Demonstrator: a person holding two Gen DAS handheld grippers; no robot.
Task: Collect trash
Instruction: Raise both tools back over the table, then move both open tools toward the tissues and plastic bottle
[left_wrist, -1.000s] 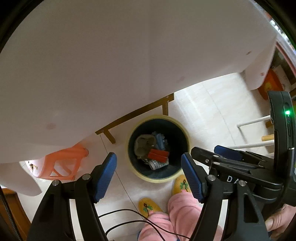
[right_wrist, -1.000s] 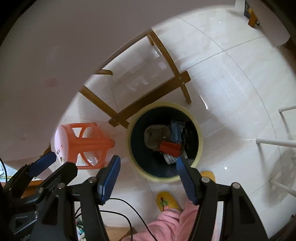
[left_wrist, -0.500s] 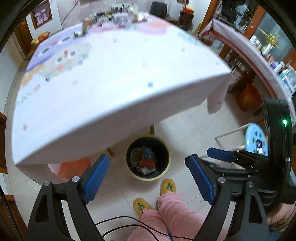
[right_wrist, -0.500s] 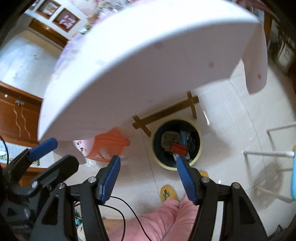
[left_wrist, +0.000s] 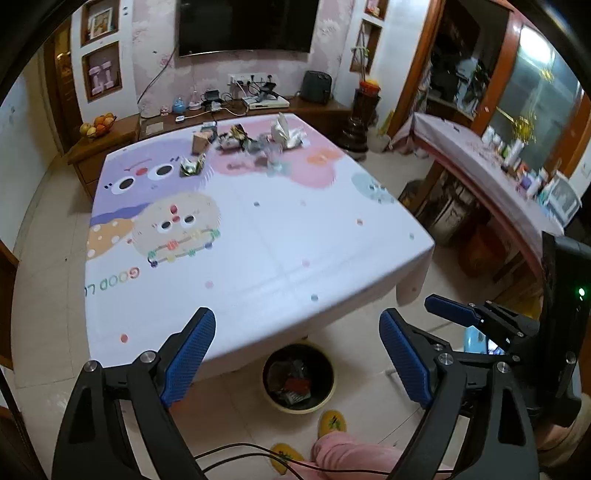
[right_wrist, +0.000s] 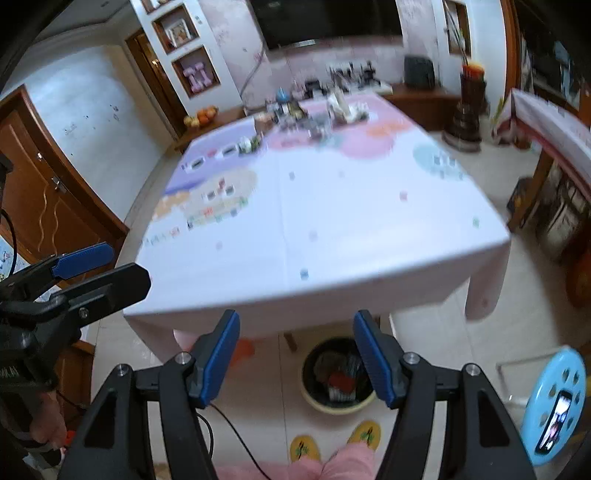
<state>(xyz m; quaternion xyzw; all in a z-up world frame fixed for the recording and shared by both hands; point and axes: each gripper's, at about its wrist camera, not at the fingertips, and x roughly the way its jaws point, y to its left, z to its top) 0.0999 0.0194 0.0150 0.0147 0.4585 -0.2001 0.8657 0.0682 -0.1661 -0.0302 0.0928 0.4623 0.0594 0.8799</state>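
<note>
A table under a cartoon-printed cloth fills both views. Crumpled wrappers and tissues lie in a cluster at its far end, blurred in the right wrist view. One wrapper sits apart, nearer the left. On the floor by the table's near edge stands a round bin with trash inside. My left gripper hangs open above the near edge, with nothing between its jaws. Beside it my right gripper is open and holds nothing.
The person's yellow slippers and pink trousers are just behind the bin. A blue stool with a phone on it stands to the right, and an orange stool under the table. A sideboard lines the back wall, and a cluttered side table the right.
Both grippers have risen from low over the bin to above the table's edge, so the tabletop shows. The left jaws have spread wider. The bin looks smaller and farther below.
</note>
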